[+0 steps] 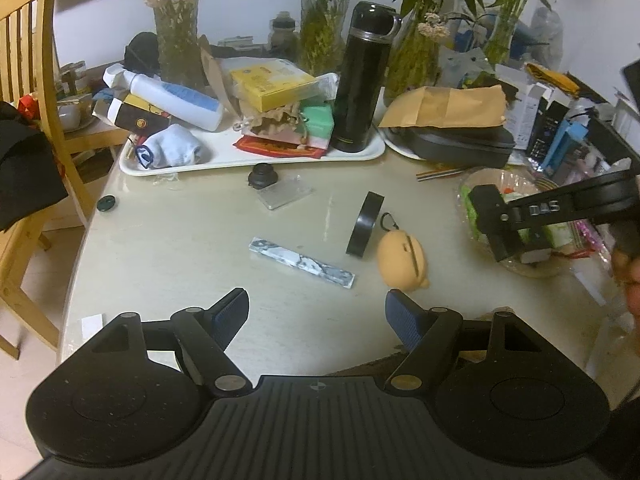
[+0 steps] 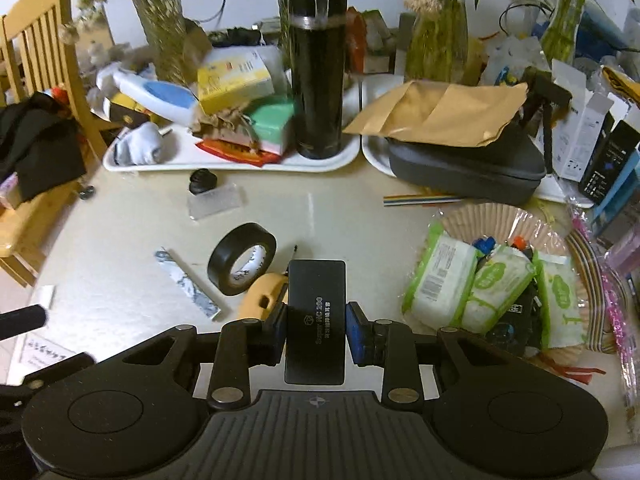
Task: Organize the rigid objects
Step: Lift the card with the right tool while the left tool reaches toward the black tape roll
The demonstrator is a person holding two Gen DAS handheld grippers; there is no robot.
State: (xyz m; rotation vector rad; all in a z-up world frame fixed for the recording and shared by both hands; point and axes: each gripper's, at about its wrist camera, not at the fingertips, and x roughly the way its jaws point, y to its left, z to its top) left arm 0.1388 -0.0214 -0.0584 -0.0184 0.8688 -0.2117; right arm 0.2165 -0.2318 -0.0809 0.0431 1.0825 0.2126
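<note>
Black box (image 2: 316, 320) — between right gripper (image 2: 316, 328) pads

Wooden chair (image 1: 24, 92), glass vases (image 1: 176, 24) — perhaps flowers inside

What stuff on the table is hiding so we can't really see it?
- Orange pouch: right wrist view, mostly behind the black box in the right gripper and the tape roll.
- Black case: left wrist view, top covered by the brown envelope.
- Black box's small print: right wrist view, too small to read fully.
</note>
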